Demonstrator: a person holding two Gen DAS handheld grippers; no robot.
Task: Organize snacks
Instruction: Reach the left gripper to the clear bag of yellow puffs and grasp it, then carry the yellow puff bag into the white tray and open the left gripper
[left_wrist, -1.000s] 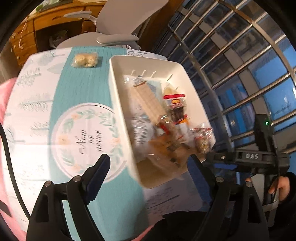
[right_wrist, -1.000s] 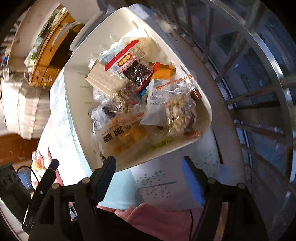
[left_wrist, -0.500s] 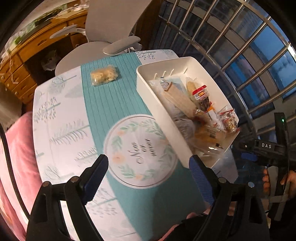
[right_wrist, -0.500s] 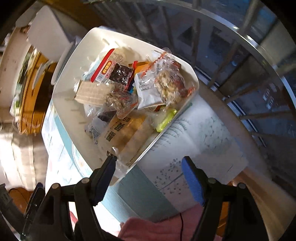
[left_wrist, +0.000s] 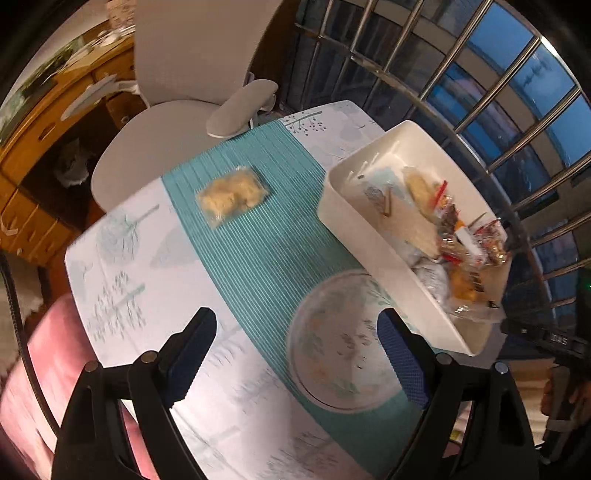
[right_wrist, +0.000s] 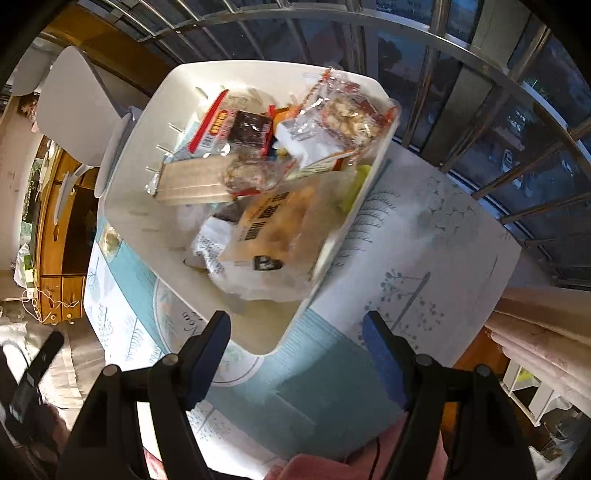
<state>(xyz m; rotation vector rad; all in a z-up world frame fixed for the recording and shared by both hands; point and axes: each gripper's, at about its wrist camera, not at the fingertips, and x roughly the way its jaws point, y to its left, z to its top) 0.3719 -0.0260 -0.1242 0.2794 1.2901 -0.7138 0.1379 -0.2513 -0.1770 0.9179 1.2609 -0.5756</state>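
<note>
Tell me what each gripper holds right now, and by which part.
Nothing is held. The left gripper and the right gripper both have open jaws with only the tablecloth beneath them.

On the tabletop (left_wrist: 122, 266) a bin (left_wrist: 373, 236) sits at the right edge, beside the window bars (left_wrist: 480, 122). Snack packets (right_wrist: 273, 177) are heaped inside it (mostly toward its near end). One lone snack bag (left_wrist: 232, 195) lies left of the bin, well apart. A chair (left_wrist: 173, 122) stands behind the tabletop's far edge.

L tool (left_wrist: 295, 354) farther from bin (left_wrist: 373, 236)
</note>
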